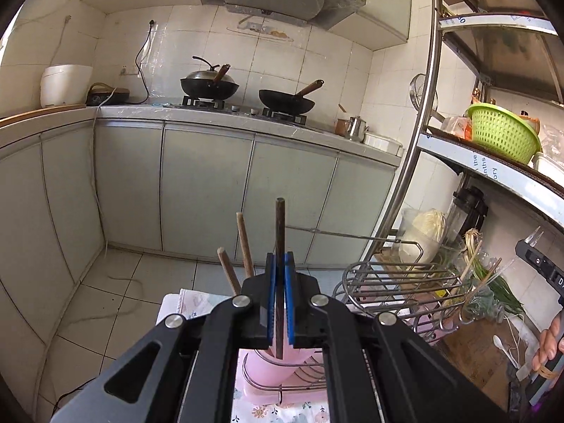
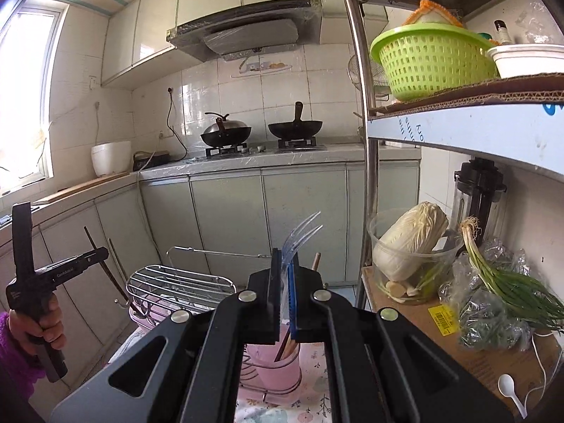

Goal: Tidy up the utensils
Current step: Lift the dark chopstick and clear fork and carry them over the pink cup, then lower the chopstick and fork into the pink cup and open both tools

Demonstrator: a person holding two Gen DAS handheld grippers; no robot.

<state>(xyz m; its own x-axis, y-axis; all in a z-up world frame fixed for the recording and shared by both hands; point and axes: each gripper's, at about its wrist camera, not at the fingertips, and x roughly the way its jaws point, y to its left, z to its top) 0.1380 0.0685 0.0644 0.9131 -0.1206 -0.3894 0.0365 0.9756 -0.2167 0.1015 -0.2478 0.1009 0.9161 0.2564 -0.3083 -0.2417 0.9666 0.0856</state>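
Left tongs (image 1: 280, 264) clenched on upright dark chopstick (image 1: 280, 232), right tongs (image 2: 285, 271) gripping clear plastic forks (image 2: 299, 236), both tilted slightly downward

Kitchen: white tiled wall (image 1: 275, 63) behind a counter (image 1: 225, 114) with pale green cabinet doors (image 1: 208, 190). Range hood (image 2: 246, 33) above the counter. Bright window (image 2: 28, 98) left of it. Light tiled floor (image 1: 116, 303) below. Metal shelf rack (image 2: 465, 123) to its right.

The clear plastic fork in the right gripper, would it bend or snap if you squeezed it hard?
The clear plastic fork looks thin and see-through, so it is probably light and a bit bendy. Its slim tines might snap under hard pressure. The right gripper holds it upright by the smooth handle, so it could slip.
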